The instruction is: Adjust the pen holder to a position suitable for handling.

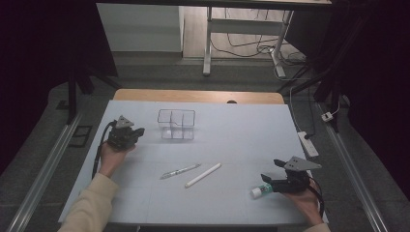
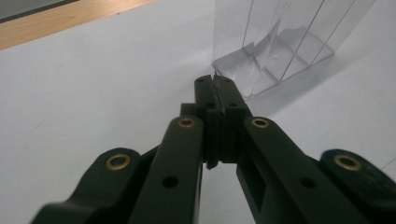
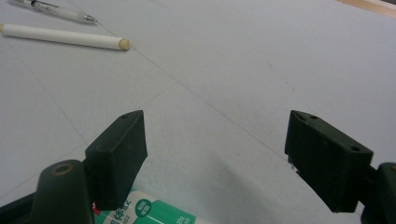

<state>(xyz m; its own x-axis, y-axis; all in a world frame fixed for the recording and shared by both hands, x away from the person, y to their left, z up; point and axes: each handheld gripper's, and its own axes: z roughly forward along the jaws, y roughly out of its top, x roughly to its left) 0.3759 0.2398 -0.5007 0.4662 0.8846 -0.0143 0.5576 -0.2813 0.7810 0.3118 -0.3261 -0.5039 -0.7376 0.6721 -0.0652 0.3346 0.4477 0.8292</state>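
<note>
Pale grey sheeting covers the table point(image 1: 241, 125), and on it the left tongs point(image 2: 219, 86) are pressed fully together with nothing between them, tips just short of the clear divided organizer point(image 1: 176, 124). The right tongs point(image 3: 212, 154) gape wide and empty over a green-labelled glue stick point(image 1: 261, 190), lying crosswise beneath them. Farther left, between the hands, lie a white stick point(image 1: 203, 175) and a pen point(image 1: 180, 171), nearer the right hand.
</note>
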